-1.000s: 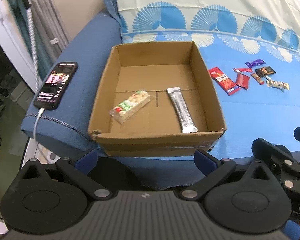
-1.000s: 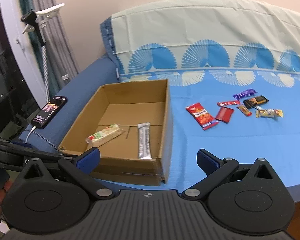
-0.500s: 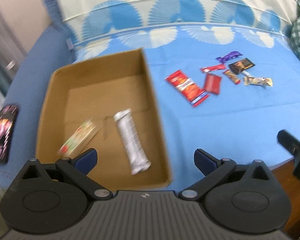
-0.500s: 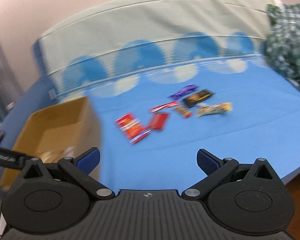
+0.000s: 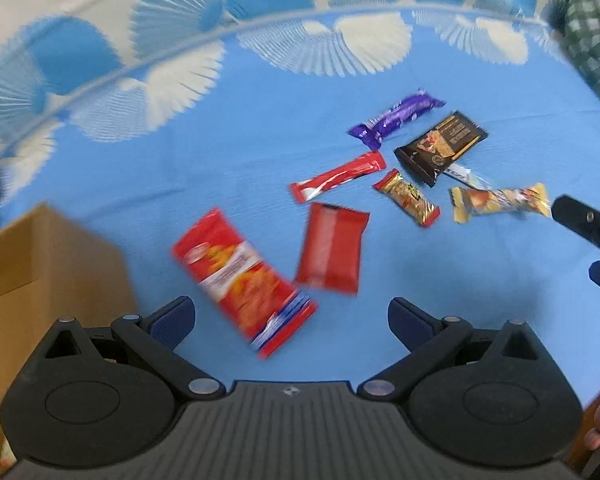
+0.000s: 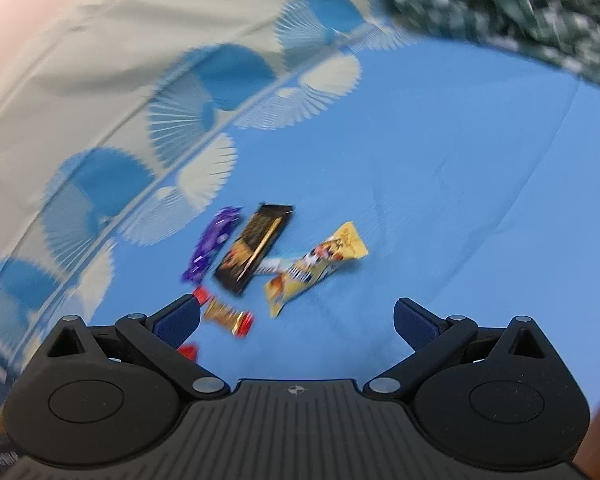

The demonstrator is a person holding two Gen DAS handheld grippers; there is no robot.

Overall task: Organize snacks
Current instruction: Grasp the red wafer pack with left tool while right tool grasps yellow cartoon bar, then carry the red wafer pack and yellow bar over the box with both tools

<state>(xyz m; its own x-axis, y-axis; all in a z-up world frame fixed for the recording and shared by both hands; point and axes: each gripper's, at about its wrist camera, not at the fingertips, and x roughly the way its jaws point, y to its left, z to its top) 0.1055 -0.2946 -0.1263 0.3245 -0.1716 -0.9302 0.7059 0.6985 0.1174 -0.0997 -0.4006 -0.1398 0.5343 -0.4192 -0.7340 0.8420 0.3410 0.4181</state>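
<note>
Beside cardboard box (image 5: 40,272), loose snacks (image 5: 332,252)

No lettering on the snack wrappers (image 5: 244,276) is legible; all blurred.

Seven snack packets (image 5: 242,278), one cardboard box (image 5: 40,264).

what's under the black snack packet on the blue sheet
A white, silvery wrapper sticks out from under the black packet at the end nearest the yellow snack. How far it runs beneath is covered. Otherwise only the blue sheet shows around it.
</note>
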